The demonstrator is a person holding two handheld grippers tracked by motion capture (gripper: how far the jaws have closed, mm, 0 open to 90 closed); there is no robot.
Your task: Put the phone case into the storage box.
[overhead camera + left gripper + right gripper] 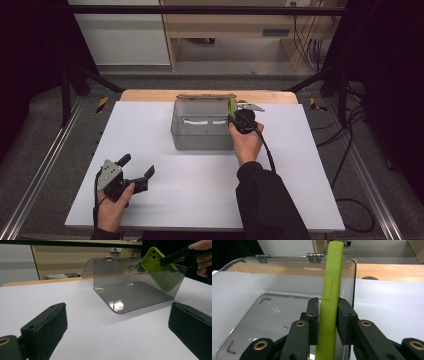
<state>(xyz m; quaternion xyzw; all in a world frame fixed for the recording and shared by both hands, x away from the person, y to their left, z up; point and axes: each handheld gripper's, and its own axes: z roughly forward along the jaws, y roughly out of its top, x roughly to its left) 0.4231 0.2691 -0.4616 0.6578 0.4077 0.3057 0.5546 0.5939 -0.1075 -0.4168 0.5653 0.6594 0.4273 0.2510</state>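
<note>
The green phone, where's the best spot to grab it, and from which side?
Probably just as the right gripper has it: pinch the green phone across its two broad flat faces, near its lower end, coming from above the clear box. The phone is thin and stands on edge, so the flat faces give the pads something to press on, and its camera end can tip into the box first.

We wear a black long sleeve [267, 202] on our right arm, and our left hand [111, 212] enters bare at the wrist. Our left gripper [134, 169] is black with broad, flat, matte pads [47, 326] and a grey three-cornered plate [109, 173] on top, dotted with small holes. Our right gripper [327, 315] has black linkage arms pinned with brass-coloured rivets [260, 345], and a black cable [268, 150] trails from it.
</note>
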